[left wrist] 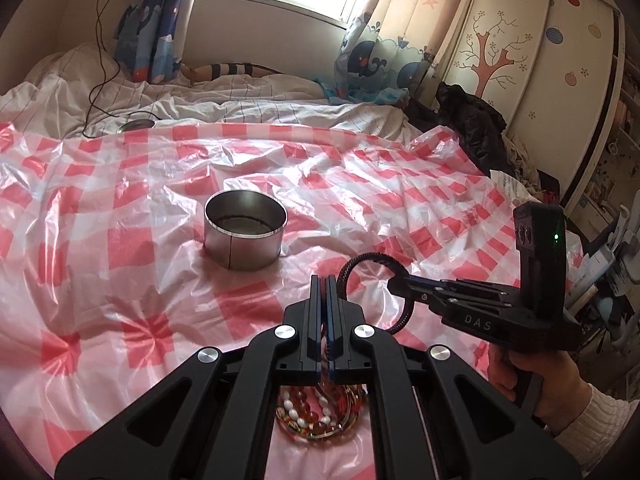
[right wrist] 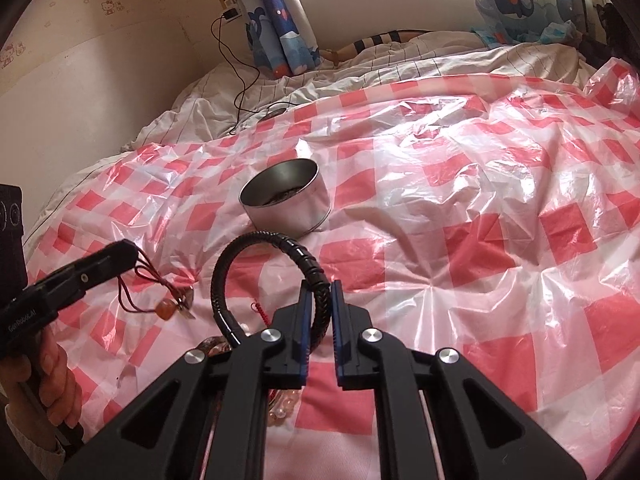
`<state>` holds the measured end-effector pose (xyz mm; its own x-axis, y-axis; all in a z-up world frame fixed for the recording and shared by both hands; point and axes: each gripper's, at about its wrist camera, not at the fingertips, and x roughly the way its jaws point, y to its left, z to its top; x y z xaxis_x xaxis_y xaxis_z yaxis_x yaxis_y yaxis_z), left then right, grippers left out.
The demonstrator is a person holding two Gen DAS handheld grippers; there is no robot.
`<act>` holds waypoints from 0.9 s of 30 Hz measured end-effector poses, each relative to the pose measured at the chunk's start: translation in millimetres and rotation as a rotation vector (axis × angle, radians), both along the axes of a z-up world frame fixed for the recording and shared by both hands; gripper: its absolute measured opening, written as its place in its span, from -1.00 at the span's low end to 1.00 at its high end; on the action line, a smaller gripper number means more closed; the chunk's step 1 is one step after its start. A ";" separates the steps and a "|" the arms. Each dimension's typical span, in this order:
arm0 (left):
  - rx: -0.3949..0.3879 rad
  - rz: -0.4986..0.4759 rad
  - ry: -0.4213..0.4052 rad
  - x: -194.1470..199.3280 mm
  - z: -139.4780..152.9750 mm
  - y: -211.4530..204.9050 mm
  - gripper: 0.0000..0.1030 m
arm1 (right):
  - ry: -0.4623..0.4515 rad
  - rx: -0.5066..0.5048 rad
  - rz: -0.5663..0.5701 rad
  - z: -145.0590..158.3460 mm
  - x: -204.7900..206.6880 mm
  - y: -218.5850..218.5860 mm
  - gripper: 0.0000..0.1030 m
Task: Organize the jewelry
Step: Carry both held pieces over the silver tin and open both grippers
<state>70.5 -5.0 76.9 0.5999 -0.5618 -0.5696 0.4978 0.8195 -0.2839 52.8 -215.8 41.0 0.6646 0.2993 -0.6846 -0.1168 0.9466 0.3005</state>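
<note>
A round metal tin [left wrist: 245, 232] stands open on the red-checked plastic sheet [left wrist: 120, 184]; it also shows in the right wrist view [right wrist: 286, 200]. My left gripper [left wrist: 325, 280] is shut on a thin red cord necklace with an amber bead [right wrist: 168, 304], which dangles from it. My right gripper [right wrist: 321, 286] is shut on a black braided bracelet [right wrist: 260, 248], held above the sheet just short of the tin; the bracelet also shows in the left wrist view [left wrist: 372, 268]. A pile of bead bracelets [left wrist: 320, 412] lies under the left gripper.
The sheet covers a bed with a white striped duvet [left wrist: 240, 104]. A black charger cable [left wrist: 100, 80] runs from the wall to the bed. A wardrobe [left wrist: 540, 60] and dark clothes [left wrist: 472, 120] are at the right. Whale curtains [left wrist: 372, 60] hang at the window.
</note>
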 end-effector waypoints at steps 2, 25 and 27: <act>-0.008 -0.001 -0.018 14.4 11.2 -2.4 -0.97 | -0.012 0.000 -0.003 6.2 10.7 -2.3 -0.80; -0.004 0.101 0.152 167.5 -41.0 -26.1 -0.94 | -0.046 -0.119 -0.009 10.2 130.6 8.8 -0.80; 0.058 0.123 0.200 175.9 -53.4 -27.4 -0.82 | -0.042 -0.128 -0.001 7.9 134.9 12.5 -0.80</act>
<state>246.4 -32.3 23.6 0.5339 -0.4547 -0.7128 0.3321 0.8881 -0.3178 187.7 -203.3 49.0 0.6935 0.2108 -0.6889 -0.1261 0.9770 0.1720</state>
